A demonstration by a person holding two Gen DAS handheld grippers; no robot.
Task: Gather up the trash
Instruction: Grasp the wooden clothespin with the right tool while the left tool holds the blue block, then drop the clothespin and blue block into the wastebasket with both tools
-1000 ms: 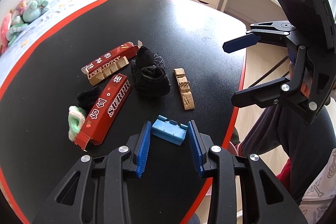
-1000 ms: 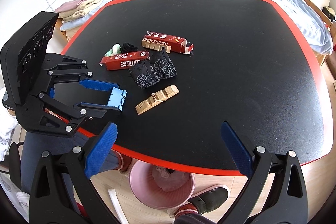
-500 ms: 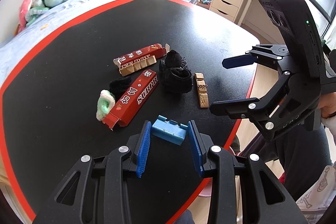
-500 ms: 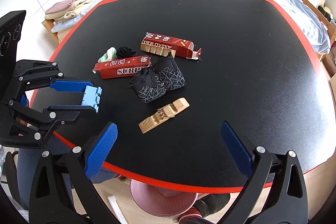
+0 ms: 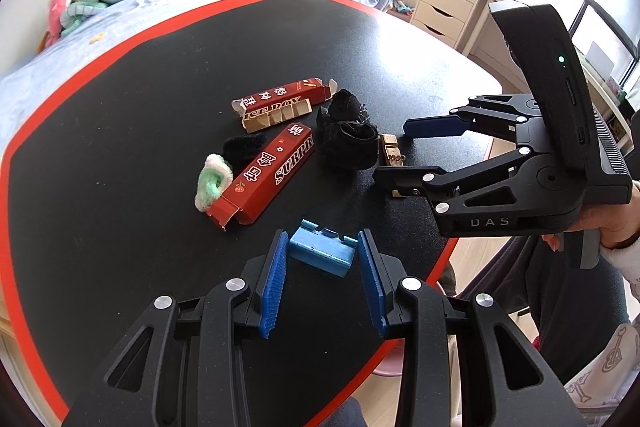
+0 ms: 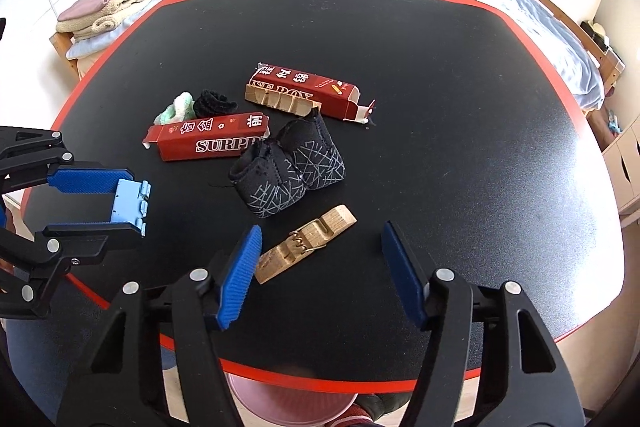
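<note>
— Fingers (image 5: 276,279) of the left gripper (image 5: 322,267) have ribbed blue pads, and they are clamped on a small light-blue plastic piece (image 5: 323,251), blocky with notches on its edge. It is held just above the desk (image 5: 120,107), near the front rim.

— And the right gripper (image 6: 320,267)?

— Its fingers are closing now. A wooden clothespin (image 6: 306,243) with a metal spring lies flat on the desk between them, but the pads do not press on it.

— What else lies there?

— Two long red cardboard boxes: the nearer red box (image 6: 208,143) and the farther red box (image 6: 308,91) with its end flaps open and a slotted wooden strip (image 6: 280,102) beside it. Against the nearer box lie two black fabric rolls (image 6: 288,167) with thin grey lines. Behind it lie a fluffy white-green scrunchie (image 6: 176,109) and a black scrunchie (image 6: 214,101).

— Is there room to move?

— Yes, the matte black top is rounded with a red border, and its far half is bare. A pink bin (image 6: 288,403) stands on the floor under the front edge.
</note>
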